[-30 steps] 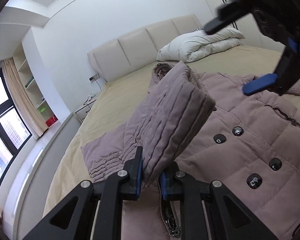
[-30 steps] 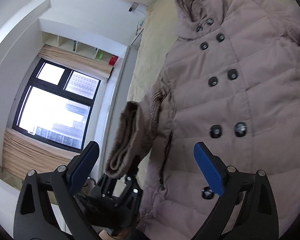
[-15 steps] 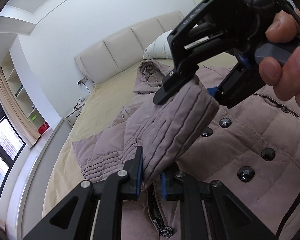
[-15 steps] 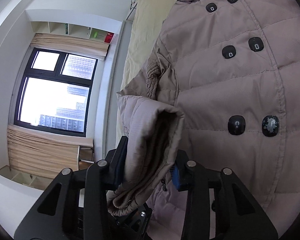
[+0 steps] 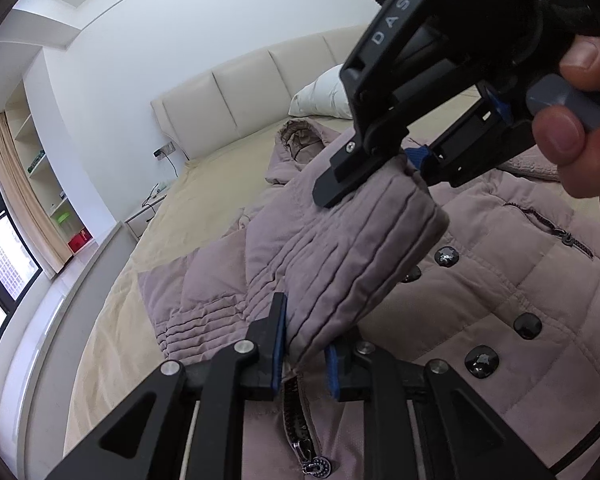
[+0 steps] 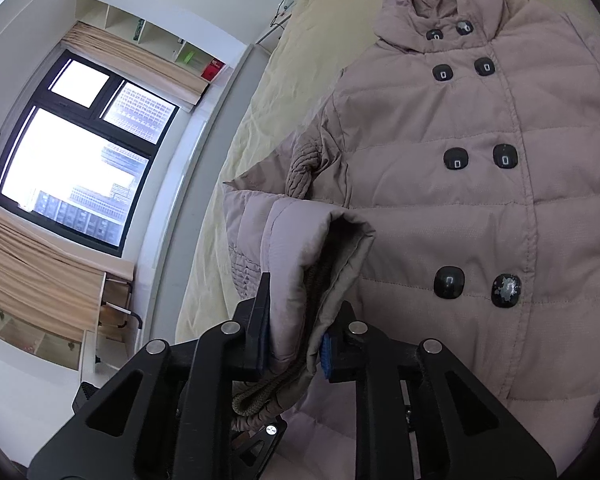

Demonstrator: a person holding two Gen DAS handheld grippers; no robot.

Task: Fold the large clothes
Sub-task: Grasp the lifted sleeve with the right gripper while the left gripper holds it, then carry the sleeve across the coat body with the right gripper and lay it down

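Both grippers pinch the same sleeve cuff (image 5: 364,248) of the mauve coat (image 6: 480,208), which lies buttoned and face up on the bed (image 5: 204,216): the left gripper (image 5: 306,346) holds its near edge while its jaws are opening slightly, and the right gripper (image 6: 294,340) is closing on its far end. The sleeve runs from the coat's left side toward the chest, so the fold goes rightward. One second earlier the right gripper was spread wide and away from the cuff.

Black tongs (image 5: 306,354), blue pads (image 5: 278,346), silver screws, white "DAS" lettering
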